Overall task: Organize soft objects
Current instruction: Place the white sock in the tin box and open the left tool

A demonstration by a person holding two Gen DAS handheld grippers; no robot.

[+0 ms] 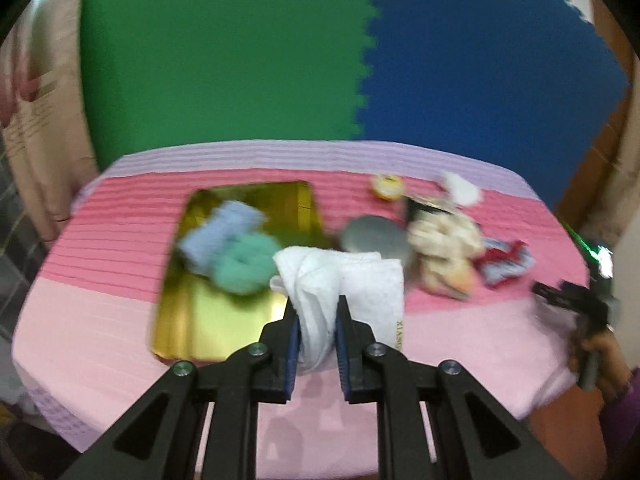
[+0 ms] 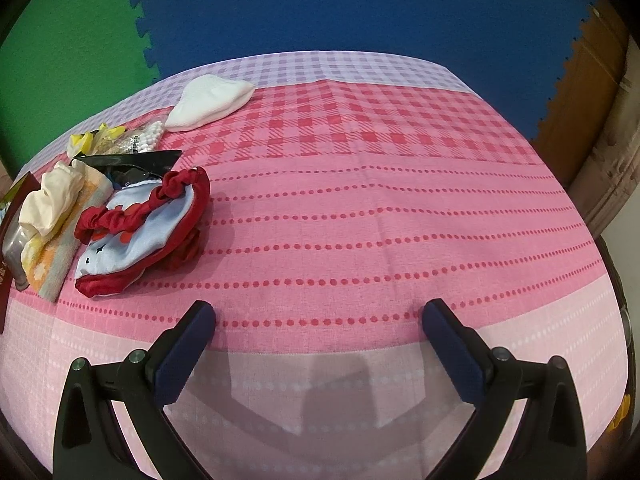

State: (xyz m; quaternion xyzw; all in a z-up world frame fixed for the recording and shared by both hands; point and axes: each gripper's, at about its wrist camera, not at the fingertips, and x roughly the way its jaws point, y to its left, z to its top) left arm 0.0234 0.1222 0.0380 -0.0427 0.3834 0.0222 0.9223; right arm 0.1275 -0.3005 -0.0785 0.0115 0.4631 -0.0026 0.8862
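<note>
My left gripper [image 1: 317,304] is shut on a white towel [image 1: 344,284] and holds it above the table, just right of a gold tray [image 1: 208,332]. The tray holds a light blue cloth [image 1: 220,232] and a teal cloth [image 1: 244,260]. My right gripper [image 2: 319,312] is open and empty over the pink tablecloth [image 2: 360,220]. In the right wrist view a red-and-blue fabric piece [image 2: 136,232], a cream cloth [image 2: 50,196] on an orange-checked towel [image 2: 52,264] and a white sock [image 2: 208,100] lie at the left.
A grey round object [image 1: 376,236], a cream cloth pile [image 1: 444,248], a red-and-blue fabric piece [image 1: 504,264] and a yellow item [image 1: 386,186] lie right of the tray. Green and blue foam mats form the back wall. The right gripper [image 1: 576,300] shows at the table's right edge.
</note>
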